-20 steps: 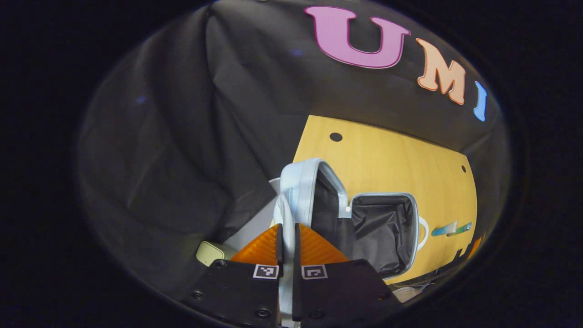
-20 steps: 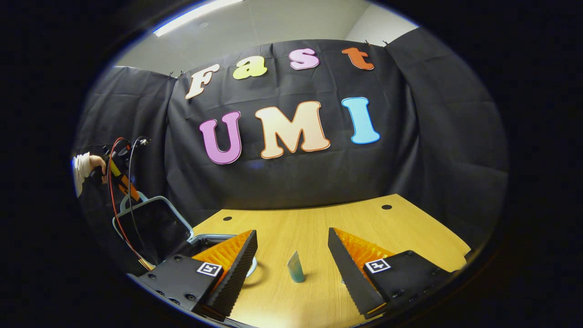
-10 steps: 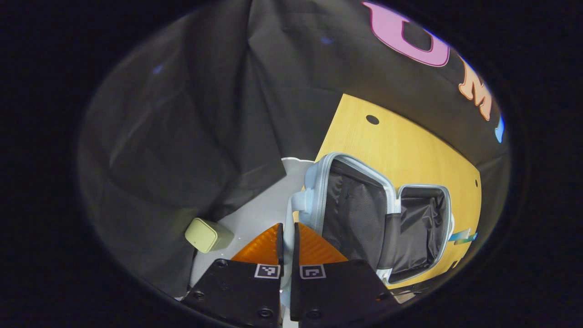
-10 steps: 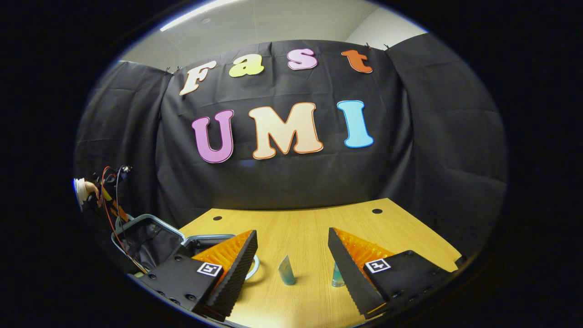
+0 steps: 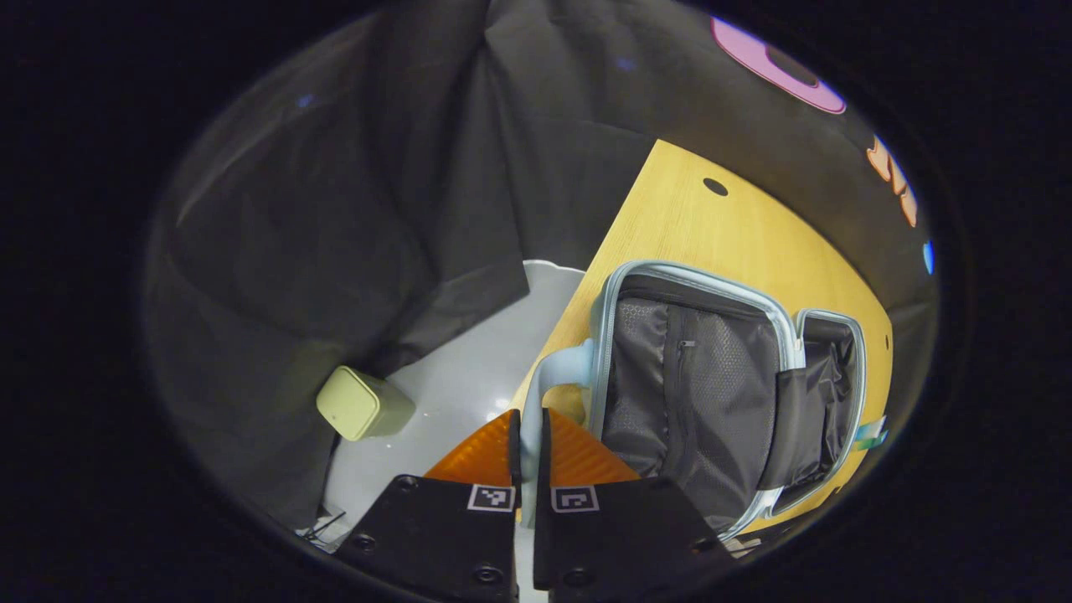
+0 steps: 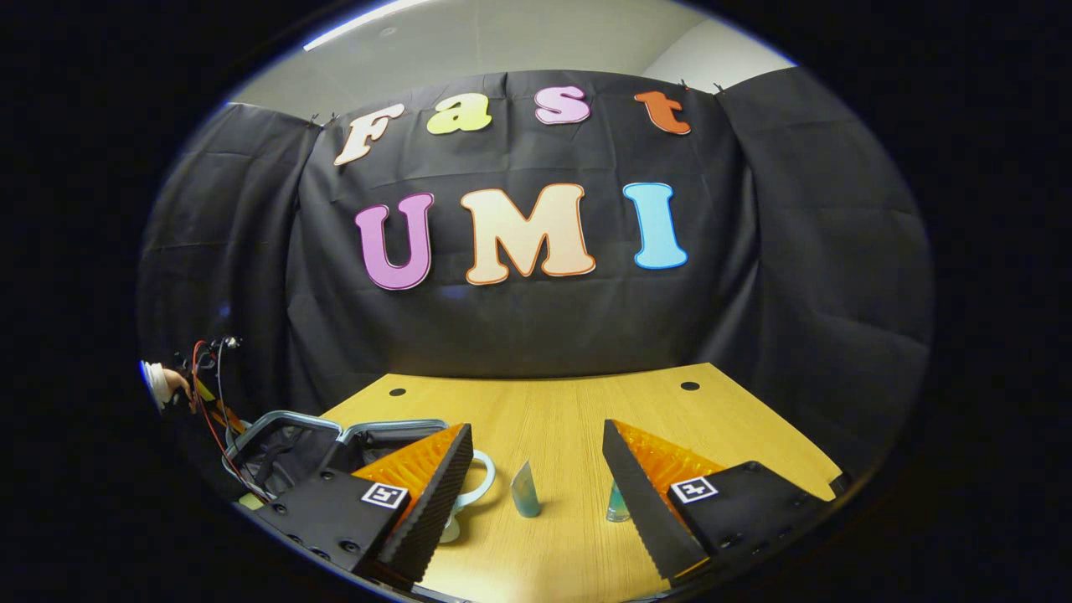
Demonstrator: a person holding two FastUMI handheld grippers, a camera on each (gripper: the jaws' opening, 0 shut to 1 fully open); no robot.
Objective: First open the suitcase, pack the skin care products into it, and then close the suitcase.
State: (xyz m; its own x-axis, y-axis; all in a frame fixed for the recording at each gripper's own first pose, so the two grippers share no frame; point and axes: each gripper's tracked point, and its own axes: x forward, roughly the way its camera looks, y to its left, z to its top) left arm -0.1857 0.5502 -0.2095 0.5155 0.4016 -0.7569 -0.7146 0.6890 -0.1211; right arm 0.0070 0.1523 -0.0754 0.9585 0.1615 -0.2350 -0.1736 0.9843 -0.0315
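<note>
Black cloth walls close in a booth around a yellow wood-grain counter, past whose left edge a pale floor shows with a small greenish box on it. On the counter's left end lies the light-blue suitcase, opened wide: the lid half with its grey mesh pocket is tipped far back over the counter's edge, and the base half with its dark lining lies beyond it. The left gripper is pressed together on the suitcase's light-blue handle, which runs between its fingers; holding by the handle looks like the way to carry the lid over without touching the lining, and to keep it from dropping freely. In the right gripper view that gripper shows far off at the left with a hand on it, beside the opened case. The right gripper hangs spread wide just above the counter, holding nothing, framing a teal tube standing on its cap, with a small teal bottle just beside its right finger. It seems parked there to take the tube as soon as the case lies open. Opening appears nearly done; packing has not begun.
</note>
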